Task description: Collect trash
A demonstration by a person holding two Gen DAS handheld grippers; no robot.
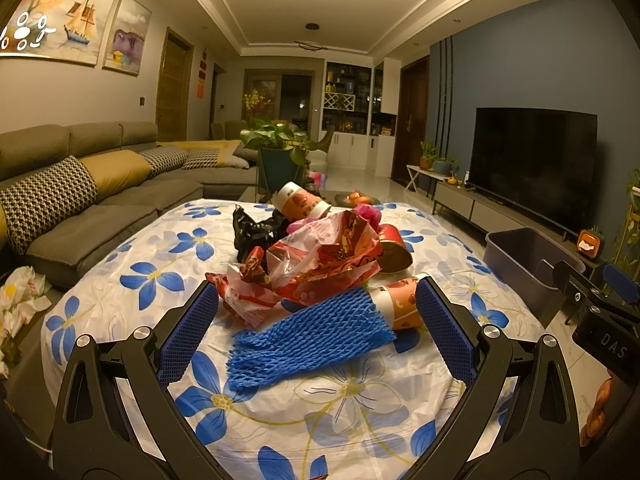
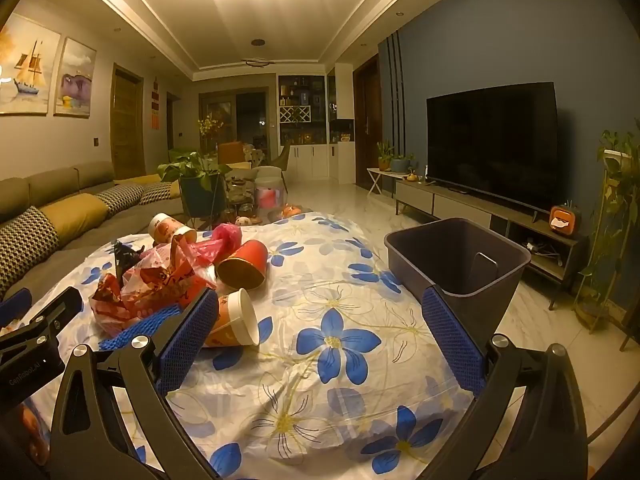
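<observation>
The trash lies heaped on a flowered cloth (image 1: 132, 248): a blue foam net (image 1: 308, 340) nearest, touching a paper cup (image 1: 402, 306) on its side, with crumpled red bags (image 1: 324, 260), a black bag (image 1: 252, 232), a red cup (image 2: 244, 266) and another paper cup (image 1: 300, 200) behind. A dark bin (image 2: 460, 260) stands beside the cloth's right edge. The left gripper (image 1: 320, 332) is spread wide around the net, gripping nothing. The right gripper (image 2: 320, 332) is also wide open over bare cloth, empty.
</observation>
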